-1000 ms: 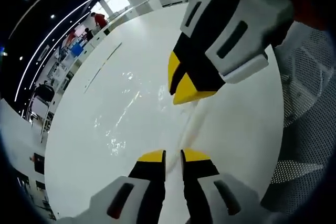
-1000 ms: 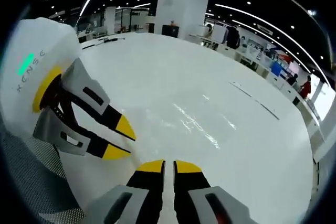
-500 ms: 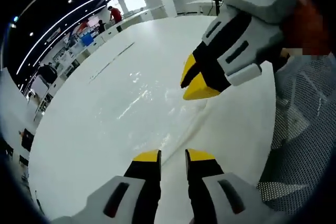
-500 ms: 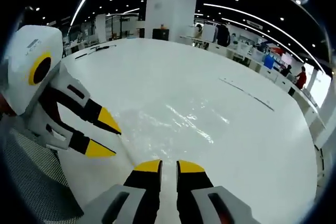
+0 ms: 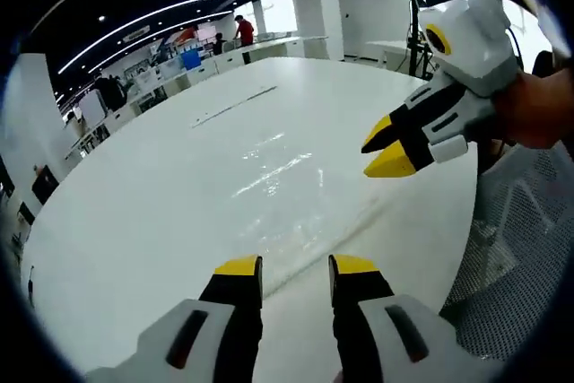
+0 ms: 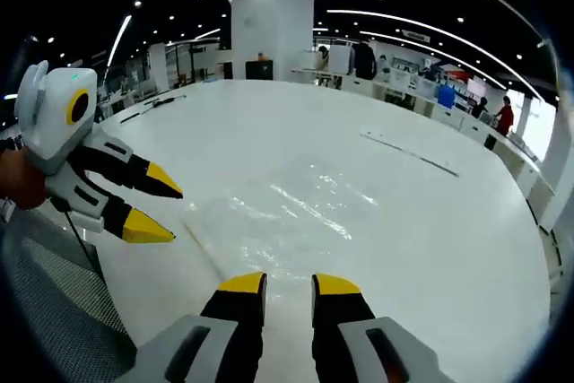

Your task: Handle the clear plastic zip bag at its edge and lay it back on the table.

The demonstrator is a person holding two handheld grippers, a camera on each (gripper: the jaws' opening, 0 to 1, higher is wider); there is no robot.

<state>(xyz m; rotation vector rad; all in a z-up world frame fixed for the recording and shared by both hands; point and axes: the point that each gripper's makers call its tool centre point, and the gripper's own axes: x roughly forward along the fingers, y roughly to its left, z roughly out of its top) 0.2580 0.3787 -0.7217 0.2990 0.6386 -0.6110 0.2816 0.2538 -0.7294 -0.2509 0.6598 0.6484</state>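
Note:
The clear plastic zip bag [image 5: 273, 177] lies flat on the white table [image 5: 134, 221], showing mainly as glints; its near edge runs just ahead of my jaws. My left gripper [image 5: 296, 268] is open, with nothing between its yellow tips, held back from that edge. My right gripper [image 5: 384, 152] comes in from the right, above the table, its tips apart. In the right gripper view the bag [image 6: 296, 208] is spread on the table [image 6: 448, 248]. My right gripper [image 6: 289, 284] is open and empty there, and my left gripper [image 6: 157, 211] hovers at the left.
A mesh chair [image 5: 516, 248] stands at the table's near edge, also visible as grey mesh [image 6: 49, 302]. A thin dark strip [image 5: 235, 105] lies far out on the table. A white pillar [image 6: 273, 29], desks and people are in the hall behind.
Both grippers have opened wider and drawn back and up from the bag's near edge. The two grippers have moved apart, and the bag stays flat on the table.

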